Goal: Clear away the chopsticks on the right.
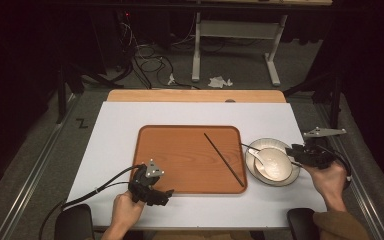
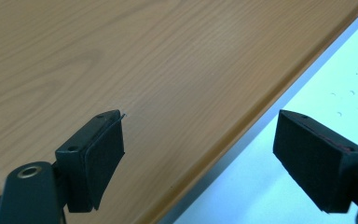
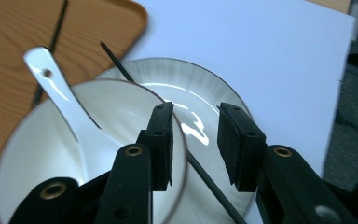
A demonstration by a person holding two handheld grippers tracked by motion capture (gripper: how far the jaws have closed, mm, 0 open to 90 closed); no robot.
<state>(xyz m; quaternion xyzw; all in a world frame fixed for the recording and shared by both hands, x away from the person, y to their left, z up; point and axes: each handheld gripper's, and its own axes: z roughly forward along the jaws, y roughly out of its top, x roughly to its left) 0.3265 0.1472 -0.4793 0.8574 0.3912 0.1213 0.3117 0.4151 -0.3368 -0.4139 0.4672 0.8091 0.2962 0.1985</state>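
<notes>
Hands come in from the near edge of the surface (image 1: 130, 120), each holding tongs. The left tongs (image 1: 166, 192) sit low at the tray's (image 1: 180, 150) near left corner, jaws spread wide and empty; in the left gripper view one jaw hangs over the tray wood (image 2: 121, 56), the other over the white sheet (image 2: 335, 70), the tray rim running between them. The right tongs (image 1: 294, 150) reach over the plate (image 1: 285, 145) at the tray's right side, jaws parted with nothing gripped, straddling a thin black stick (image 3: 205, 179) that lies across the plate. A bowl (image 3: 32, 154) with a white spoon (image 3: 60, 93) rests on the plate, just under the left jaw. Another black stick (image 1: 224, 159) lies diagonally on the tray. White sheet lies bare along the near and far edges.
</notes>
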